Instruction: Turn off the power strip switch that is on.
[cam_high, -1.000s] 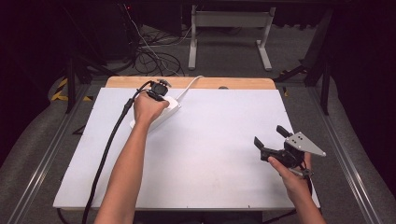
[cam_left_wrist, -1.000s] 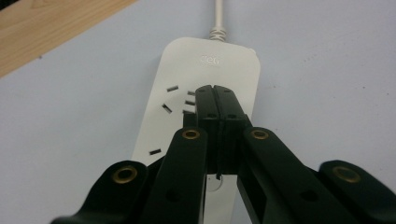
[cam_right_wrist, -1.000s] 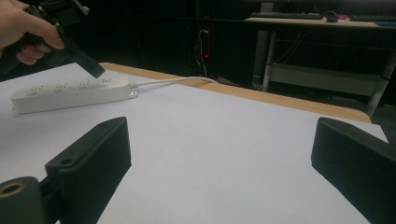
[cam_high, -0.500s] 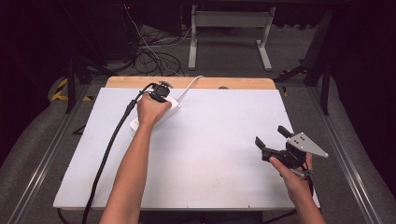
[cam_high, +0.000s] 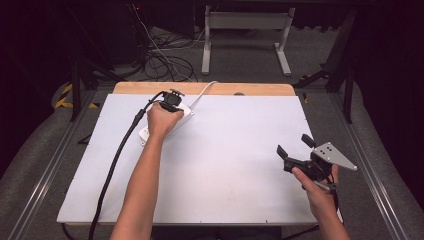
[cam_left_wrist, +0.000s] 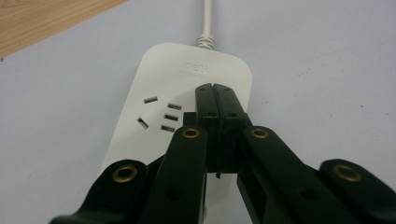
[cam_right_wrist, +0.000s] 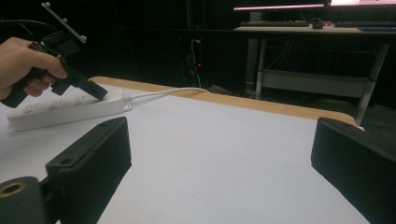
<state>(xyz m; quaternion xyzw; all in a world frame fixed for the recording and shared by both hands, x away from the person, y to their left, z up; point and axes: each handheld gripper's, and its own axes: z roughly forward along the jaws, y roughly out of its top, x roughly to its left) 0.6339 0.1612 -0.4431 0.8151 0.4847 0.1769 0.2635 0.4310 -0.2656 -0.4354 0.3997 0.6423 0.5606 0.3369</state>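
Observation:
A white power strip (cam_high: 187, 112) lies at the back left of the white tabletop (cam_high: 225, 170), its cord (cam_high: 204, 89) running off the far edge. My left gripper (cam_high: 173, 97) is shut, and its joined tips rest on the strip's top near the cord end. The left gripper view has the closed jaws (cam_left_wrist: 215, 95) meeting beside a socket (cam_left_wrist: 161, 116) on the power strip (cam_left_wrist: 163, 79). My right gripper (cam_high: 293, 145) is held open above the table's right front, with nothing between its jaws. The right gripper view (cam_right_wrist: 219, 154) looks across at the left gripper (cam_right_wrist: 99, 94) on the power strip (cam_right_wrist: 65, 109).
A wooden strip (cam_high: 250, 89) borders the table's far edge. Beyond it are floor cables (cam_high: 165, 62) and a metal stand (cam_high: 245, 30). A thick black cable (cam_high: 117, 160) trails from the left gripper over the table's left side. Metal rails (cam_high: 47, 170) flank the table.

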